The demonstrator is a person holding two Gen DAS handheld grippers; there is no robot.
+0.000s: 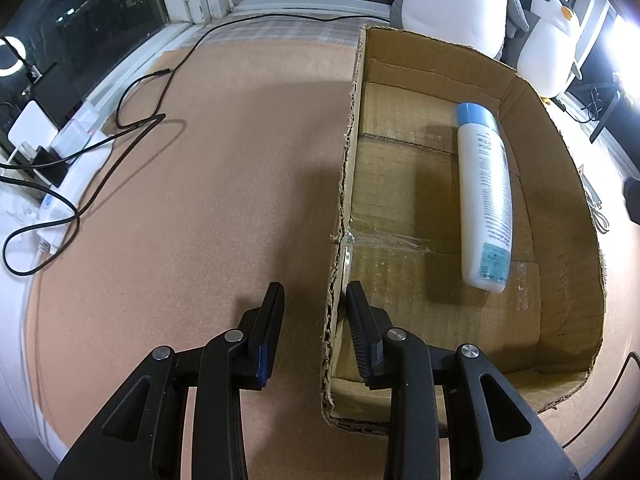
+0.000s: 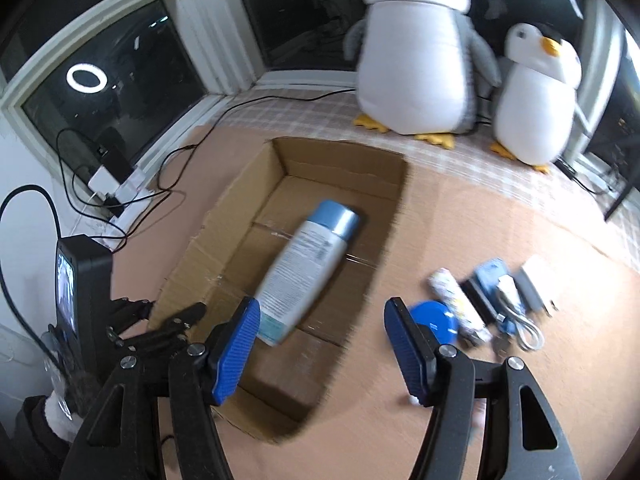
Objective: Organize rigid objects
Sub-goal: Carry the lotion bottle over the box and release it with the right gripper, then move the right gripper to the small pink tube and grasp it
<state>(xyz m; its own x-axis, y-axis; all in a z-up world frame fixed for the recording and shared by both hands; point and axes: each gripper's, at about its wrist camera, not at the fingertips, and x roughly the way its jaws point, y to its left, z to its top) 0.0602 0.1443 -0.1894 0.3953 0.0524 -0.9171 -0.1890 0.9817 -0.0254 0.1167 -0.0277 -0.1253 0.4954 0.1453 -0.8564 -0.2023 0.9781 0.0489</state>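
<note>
An open cardboard box (image 1: 560,184) (image 2: 224,216) sits on the tan surface. A white bottle with a blue cap (image 1: 484,196) (image 2: 308,260) lies flat inside it. My left gripper (image 1: 314,300) is open, one finger on each side of the box's left wall, touching nothing that I can see. My right gripper (image 2: 322,312) is wide open and empty above the box's near right wall. Right of the box lie a blue round lid (image 2: 434,320), a small patterned tube (image 2: 456,300), a blue item (image 2: 490,272), a white charger (image 2: 534,284) and a coiled white cable (image 2: 524,328).
Two plush penguins (image 2: 412,52) (image 2: 536,92) stand at the back by the windows. A power strip (image 1: 68,168) with plugs and black cables (image 1: 136,120) lies at the left edge. The left gripper's body with a phone (image 2: 80,280) shows at the left of the right wrist view.
</note>
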